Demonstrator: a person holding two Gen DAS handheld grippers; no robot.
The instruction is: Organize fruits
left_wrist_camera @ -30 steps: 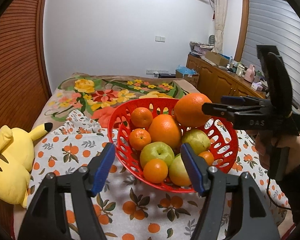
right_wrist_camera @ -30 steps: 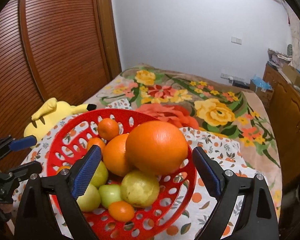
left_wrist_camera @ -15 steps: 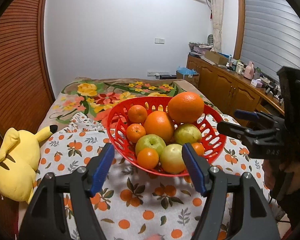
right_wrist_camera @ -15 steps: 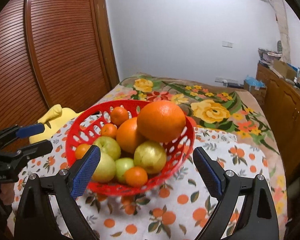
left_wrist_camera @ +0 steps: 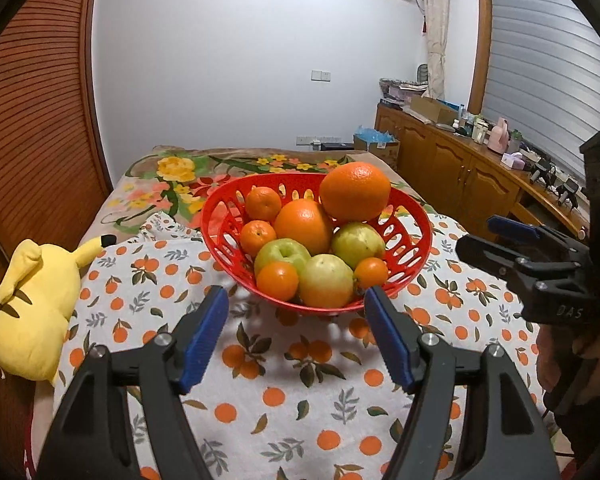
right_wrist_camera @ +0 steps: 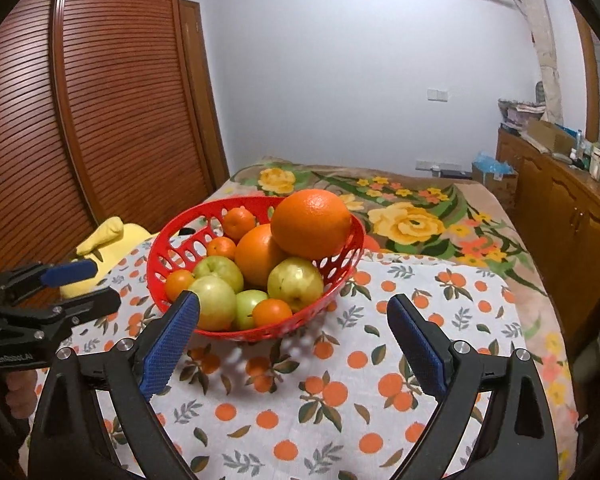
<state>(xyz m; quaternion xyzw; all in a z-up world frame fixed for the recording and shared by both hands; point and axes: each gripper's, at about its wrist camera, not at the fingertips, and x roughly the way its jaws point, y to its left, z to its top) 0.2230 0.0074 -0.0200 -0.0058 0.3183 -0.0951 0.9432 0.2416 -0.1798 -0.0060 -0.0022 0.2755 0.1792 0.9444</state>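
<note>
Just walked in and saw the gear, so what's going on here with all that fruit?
A person holds a two-finger gripper in each hand, sorting fruit. The left gripper and right gripper are both open and empty, held short of the red basket on the orange-print cloth. The basket is piled with oranges, tangerines and green apples, a large orange on top. No fruit lies loose on the cloth.

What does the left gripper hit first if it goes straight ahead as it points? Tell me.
Most likely the near wall of the red basket, or the fruit heaped just above it. The left gripper is open, aimed at the basket's front. Depth is unclear.
</note>
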